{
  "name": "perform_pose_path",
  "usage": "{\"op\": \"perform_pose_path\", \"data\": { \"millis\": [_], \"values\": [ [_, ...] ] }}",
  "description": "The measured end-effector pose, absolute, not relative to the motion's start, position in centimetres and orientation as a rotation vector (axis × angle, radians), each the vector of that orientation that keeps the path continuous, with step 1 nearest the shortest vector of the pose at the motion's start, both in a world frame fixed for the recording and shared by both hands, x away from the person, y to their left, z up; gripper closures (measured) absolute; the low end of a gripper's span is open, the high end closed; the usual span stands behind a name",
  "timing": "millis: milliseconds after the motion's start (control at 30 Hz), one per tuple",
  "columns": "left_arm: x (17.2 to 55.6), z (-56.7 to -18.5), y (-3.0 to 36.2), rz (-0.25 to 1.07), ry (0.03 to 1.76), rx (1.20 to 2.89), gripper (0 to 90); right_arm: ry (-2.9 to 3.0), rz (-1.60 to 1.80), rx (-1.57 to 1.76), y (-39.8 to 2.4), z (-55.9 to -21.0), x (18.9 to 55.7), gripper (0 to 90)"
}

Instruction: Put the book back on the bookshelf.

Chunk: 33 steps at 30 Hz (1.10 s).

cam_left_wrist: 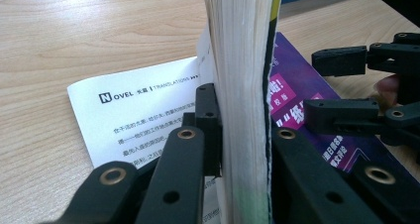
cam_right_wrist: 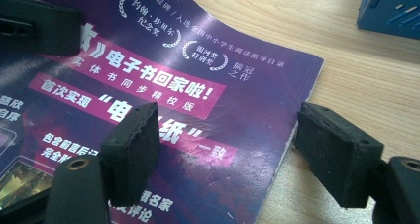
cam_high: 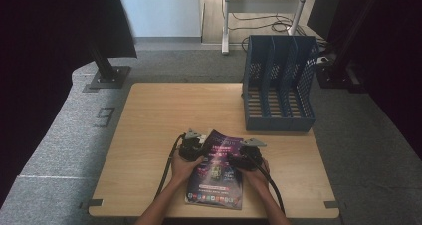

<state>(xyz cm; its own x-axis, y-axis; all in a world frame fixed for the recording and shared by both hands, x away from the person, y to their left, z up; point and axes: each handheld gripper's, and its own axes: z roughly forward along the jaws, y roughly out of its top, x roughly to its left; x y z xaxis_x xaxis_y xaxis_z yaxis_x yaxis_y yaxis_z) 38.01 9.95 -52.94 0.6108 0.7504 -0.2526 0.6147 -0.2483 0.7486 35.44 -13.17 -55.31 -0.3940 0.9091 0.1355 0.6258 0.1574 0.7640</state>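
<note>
A purple-covered magazine (cam_high: 219,172) lies on the wooden table (cam_high: 164,110) near its front edge. My left gripper (cam_high: 191,148) holds its left side: in the left gripper view both black jaws press on the thick block of pages (cam_left_wrist: 242,85), which stands up on edge between them, so my left gripper (cam_left_wrist: 242,130) is shut on it. One white printed page (cam_left_wrist: 138,110) lies flat underneath. My right gripper (cam_high: 244,158) stands open over the right side of the magazine (cam_right_wrist: 198,85), one pad above the cover, the other beside its edge over the table; my right gripper (cam_right_wrist: 235,152) grips nothing.
A blue three-slot file rack (cam_high: 278,83) stands at the table's back right; its corner (cam_right_wrist: 391,8) is also seen from the right gripper. Grey carpet and black stand bases surround the table. Both cables trail back toward the person's forearms.
</note>
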Motion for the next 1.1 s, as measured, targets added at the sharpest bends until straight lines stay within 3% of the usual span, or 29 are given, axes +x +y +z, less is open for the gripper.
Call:
{"op": "perform_pose_path", "data": {
  "millis": [1100],
  "values": [
    [36.0, -49.9, 9.8, 0.224, 0.916, 1.871, 84.2, 2.065, 1.224, 1.472, -15.2, -54.0, 35.3, 21.9]
  ]
}}
